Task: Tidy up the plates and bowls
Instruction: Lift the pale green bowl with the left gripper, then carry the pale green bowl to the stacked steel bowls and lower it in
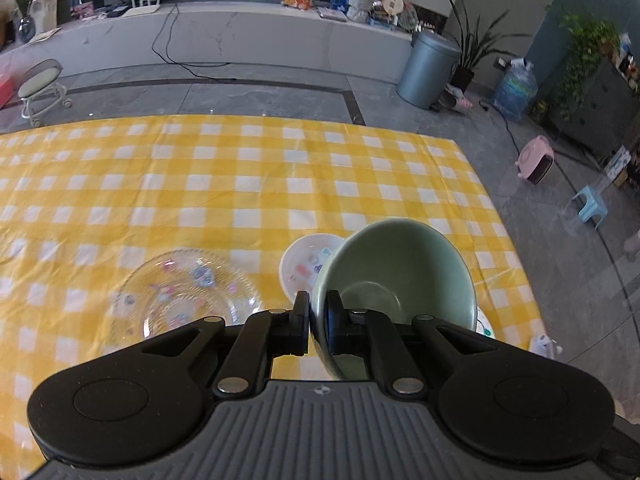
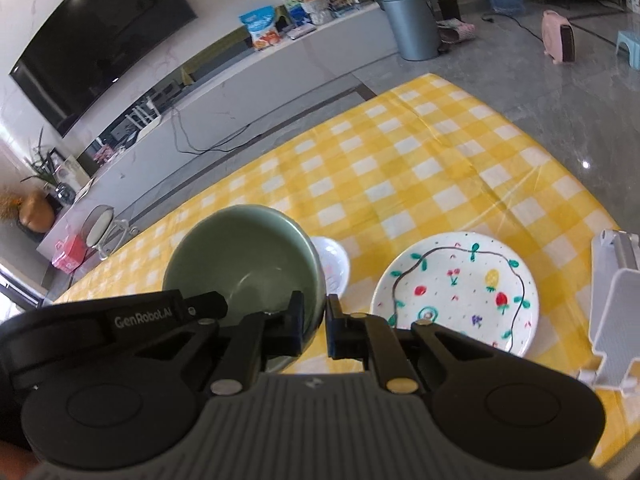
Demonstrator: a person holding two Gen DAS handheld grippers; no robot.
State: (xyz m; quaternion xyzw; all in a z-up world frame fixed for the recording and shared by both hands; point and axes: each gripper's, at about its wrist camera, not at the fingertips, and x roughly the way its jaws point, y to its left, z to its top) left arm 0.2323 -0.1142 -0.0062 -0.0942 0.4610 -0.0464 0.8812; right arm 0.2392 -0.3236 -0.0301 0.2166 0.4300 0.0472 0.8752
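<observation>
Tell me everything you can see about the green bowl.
The green bowl looks like glazed ceramic, pale sage, smooth, deep and empty. It is tilted, its opening toward both cameras. Each gripper, left gripper and right gripper, has its jaws shut on the rim from opposite sides. A small white dish sits just behind it.

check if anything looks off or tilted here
The green bowl is tilted on its side in the air, pinched at opposite rim edges by the left gripper and right gripper. No spills or visible damage; the painted plate lies flat.
</observation>
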